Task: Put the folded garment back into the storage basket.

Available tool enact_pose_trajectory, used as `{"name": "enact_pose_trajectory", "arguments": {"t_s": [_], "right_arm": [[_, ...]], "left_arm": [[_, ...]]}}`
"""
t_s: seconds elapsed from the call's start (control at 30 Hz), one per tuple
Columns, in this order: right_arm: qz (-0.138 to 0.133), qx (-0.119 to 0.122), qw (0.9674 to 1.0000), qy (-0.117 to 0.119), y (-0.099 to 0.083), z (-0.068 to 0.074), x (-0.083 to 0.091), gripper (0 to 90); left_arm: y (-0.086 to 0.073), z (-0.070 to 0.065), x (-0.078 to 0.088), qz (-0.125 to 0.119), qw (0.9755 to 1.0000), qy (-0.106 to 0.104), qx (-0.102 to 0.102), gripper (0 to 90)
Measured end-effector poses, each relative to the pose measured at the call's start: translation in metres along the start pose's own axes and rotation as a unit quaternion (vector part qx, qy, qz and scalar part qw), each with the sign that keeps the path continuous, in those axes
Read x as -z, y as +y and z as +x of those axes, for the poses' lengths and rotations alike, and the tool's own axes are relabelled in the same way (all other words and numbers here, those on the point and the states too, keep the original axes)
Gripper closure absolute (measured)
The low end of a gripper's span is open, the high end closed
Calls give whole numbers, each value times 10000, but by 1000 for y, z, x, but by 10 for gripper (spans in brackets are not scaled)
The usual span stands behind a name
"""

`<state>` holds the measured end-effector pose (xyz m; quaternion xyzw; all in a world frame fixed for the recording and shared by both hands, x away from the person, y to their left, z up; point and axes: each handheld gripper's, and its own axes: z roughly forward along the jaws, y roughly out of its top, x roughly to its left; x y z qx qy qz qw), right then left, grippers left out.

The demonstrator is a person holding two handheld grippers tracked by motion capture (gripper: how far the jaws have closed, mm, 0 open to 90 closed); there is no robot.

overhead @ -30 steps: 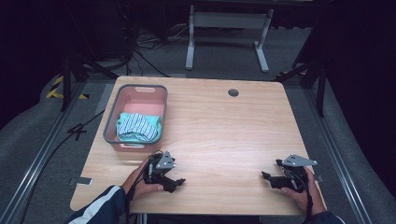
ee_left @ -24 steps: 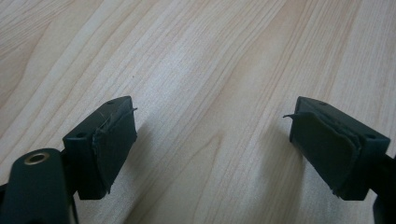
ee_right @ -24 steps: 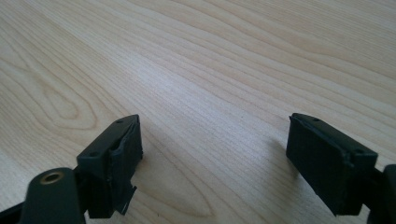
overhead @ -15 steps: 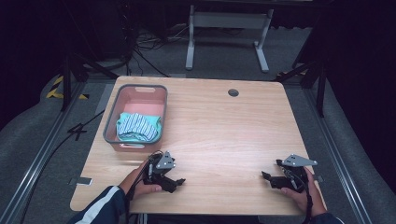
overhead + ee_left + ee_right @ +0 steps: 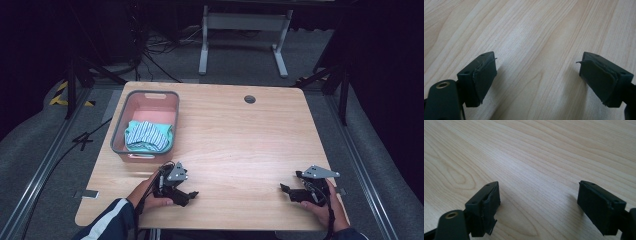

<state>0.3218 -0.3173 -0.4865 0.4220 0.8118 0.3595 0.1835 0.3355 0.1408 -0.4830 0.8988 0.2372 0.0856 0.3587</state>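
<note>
- Dark surroundings with grey carpet, cables and a white metal stand are seen beyond a light wooden table (image 5: 240, 145), whose grain is fine and whose top looks smooth and matte.
- Near the table's left edge a pink plastic basket (image 5: 172, 107) with a grey rim is placed; its walls look stiff and its corners rounded.
- Inside the basket, toward its near end, a striped cloth (image 5: 148, 136) in white, blue and teal is bundled loosely, with its folds rising about to the rim.
- The cloth is judged to be light, soft and limp, so it would sag and unfold when lifted; slipping is unlikely, as woven fabric is gripped well by rubber pads.
- A raised fold at the top of the bundle is judged the best place to pinch, well clear of the basket wall.
- The left gripper (image 5: 186, 195) is rested on the table just in front of the basket, apart from it, with its jaws spread wide and nothing between them.
- Its black pads (image 5: 485, 75) look rubbery and frayed at the edges.
- The right gripper (image 5: 290, 190) is held near the table's right front corner, well apart from the basket, its jaws likewise parted and empty over bare wood.
</note>
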Motion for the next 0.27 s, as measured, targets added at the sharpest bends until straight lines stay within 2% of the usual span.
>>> {"name": "enact_pose_trajectory", "arguments": {"t_s": [0.27], "right_arm": [[0,0,10000,0,0,0,0,190]], "left_arm": [[0,0,0,5,10000,8,3,139]]}}
